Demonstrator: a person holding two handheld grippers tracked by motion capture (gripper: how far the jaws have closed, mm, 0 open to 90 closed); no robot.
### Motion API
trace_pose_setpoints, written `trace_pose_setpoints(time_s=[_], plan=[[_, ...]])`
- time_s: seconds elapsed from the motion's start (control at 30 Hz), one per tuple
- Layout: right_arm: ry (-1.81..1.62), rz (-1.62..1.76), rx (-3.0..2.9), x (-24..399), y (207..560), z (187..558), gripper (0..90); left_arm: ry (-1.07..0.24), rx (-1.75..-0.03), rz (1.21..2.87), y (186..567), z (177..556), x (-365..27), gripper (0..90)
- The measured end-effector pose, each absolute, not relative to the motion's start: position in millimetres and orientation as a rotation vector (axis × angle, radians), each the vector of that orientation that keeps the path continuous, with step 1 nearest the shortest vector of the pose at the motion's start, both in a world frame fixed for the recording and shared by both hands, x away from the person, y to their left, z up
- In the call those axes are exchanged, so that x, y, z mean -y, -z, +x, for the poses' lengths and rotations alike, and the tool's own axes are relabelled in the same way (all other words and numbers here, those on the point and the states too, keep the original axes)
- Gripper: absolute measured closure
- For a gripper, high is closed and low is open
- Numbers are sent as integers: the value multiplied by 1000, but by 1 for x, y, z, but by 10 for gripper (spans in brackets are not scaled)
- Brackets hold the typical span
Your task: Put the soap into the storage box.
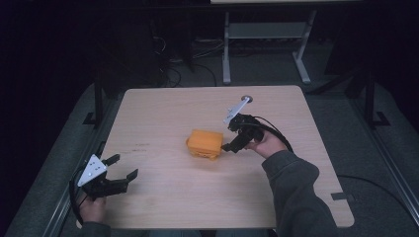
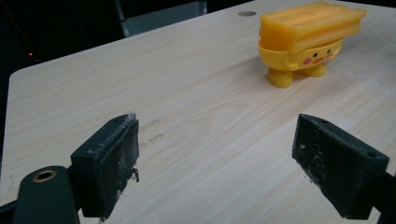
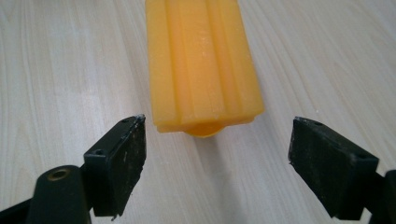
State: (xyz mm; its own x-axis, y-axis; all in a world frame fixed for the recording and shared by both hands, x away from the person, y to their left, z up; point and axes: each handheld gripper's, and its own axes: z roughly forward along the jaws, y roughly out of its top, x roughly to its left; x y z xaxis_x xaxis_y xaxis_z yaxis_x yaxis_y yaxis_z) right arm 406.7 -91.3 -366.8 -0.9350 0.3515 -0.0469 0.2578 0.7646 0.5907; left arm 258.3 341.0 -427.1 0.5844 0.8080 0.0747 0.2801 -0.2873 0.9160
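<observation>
A: Start at the left. What is the left gripper (image 1: 118, 173) doing?

B: It rests at the near left edge of the worktop (image 1: 163, 207), held in the person's left hand (image 1: 93, 207). Its fingers (image 2: 108, 163) are spread wide with nothing between them, just bare wood.

A: And the yellow toy (image 1: 204, 143)?

B: Around the middle of the worktop, well apart from the left gripper. In the left gripper view it stands upright on two stubby feet, a small face with pink cheeks below a ribbed orange-yellow block that sits on top like a lid.

A: Now the right side.

B: The right gripper (image 1: 228, 146) is just beside the toy's right side, held in the person's right hand (image 1: 269, 144), grey sleeve behind it. In the right gripper view its fingers (image 3: 122, 158) stand wide apart, one on each side of the toy's near end, touching nothing.
</observation>
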Motion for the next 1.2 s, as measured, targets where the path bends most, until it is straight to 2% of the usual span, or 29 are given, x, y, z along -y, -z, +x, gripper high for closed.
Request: trace_pose_setpoints(time_s=[1.2], plan=[[-914,627,-2770,141,382,382,188,-674,-878,1856,429,259,-338,139]])
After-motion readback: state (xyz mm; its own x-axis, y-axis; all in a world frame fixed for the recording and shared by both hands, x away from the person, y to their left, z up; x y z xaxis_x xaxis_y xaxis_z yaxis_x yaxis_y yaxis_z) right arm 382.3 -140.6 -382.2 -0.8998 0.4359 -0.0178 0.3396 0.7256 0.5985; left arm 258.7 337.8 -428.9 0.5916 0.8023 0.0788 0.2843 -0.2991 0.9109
